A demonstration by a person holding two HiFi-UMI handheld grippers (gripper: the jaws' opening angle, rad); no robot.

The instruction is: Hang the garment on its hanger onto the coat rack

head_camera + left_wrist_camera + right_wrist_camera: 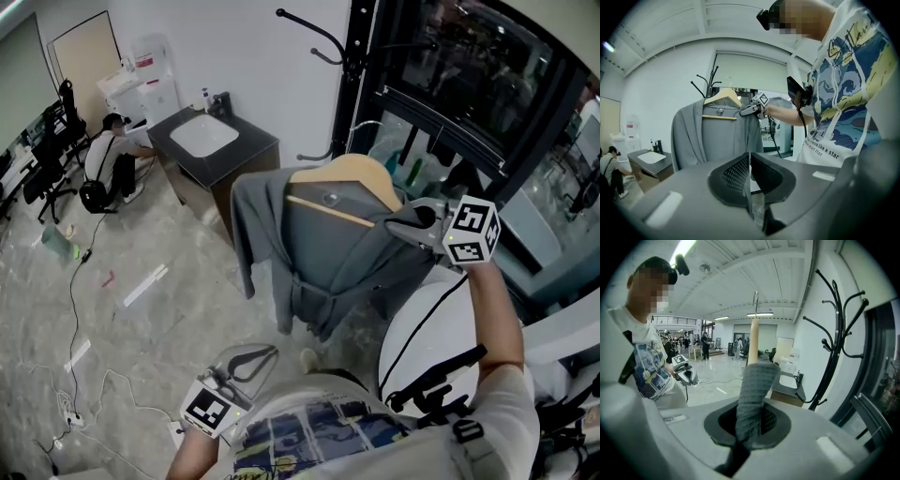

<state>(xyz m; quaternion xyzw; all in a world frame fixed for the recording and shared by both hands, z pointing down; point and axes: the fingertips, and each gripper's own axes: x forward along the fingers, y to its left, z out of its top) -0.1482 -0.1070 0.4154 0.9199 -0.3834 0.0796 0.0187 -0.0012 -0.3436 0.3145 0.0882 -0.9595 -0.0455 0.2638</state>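
Observation:
A grey garment [323,248] hangs on a wooden hanger [352,178] held up in the air in front of me. My right gripper [412,228] is shut on the hanger's right shoulder through the cloth. In the right gripper view the grey cloth [752,385] stands pinched in my right gripper [750,423], with the hanger's metal hook [755,298] above it. The black coat rack [352,75] stands just behind the garment and rises to the right in the right gripper view [834,333]. My left gripper [246,361] hangs low by my waist, its jaws [749,173] shut on nothing.
A dark vanity with a white sink [206,141] stands against the wall left of the rack. A person [108,159] crouches further left. Cables [75,309] trail over the marble floor. A dark glass-fronted frame [469,84] stands to the right, a white rounded object [431,328] below it.

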